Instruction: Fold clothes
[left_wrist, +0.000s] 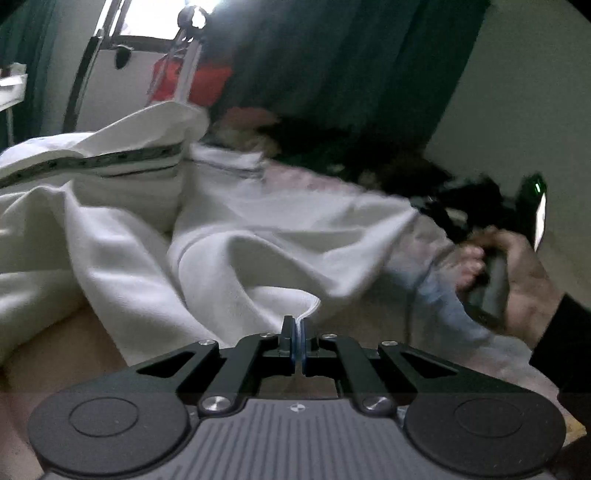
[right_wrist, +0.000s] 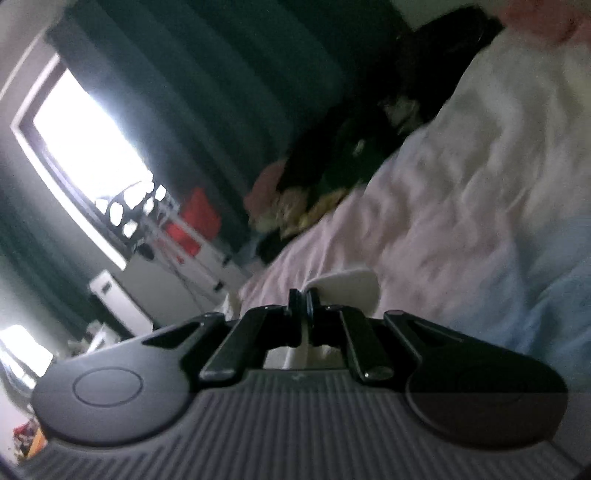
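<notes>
**Little room around the white garment**

We see the white garment (left_wrist: 221, 236) heaped high across the bed (right_wrist: 461, 206), blocking passage left of it. Right of it, bare sheet lies open. Behind it, a dark clothes pile (right_wrist: 351, 155) bars the way.

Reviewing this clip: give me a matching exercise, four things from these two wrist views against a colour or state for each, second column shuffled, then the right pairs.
Column A
1. left gripper
2. white garment
3. curtain
4. bed sheet

Column B
a. dark green, hanging behind the bed
b. pale pink, wrinkled
c. shut on a hem
d. crumpled, with a dark patterned band

Pairs: 1-c, 2-d, 3-a, 4-b

The right gripper is also shut on white cloth, seen in its own view.
</notes>
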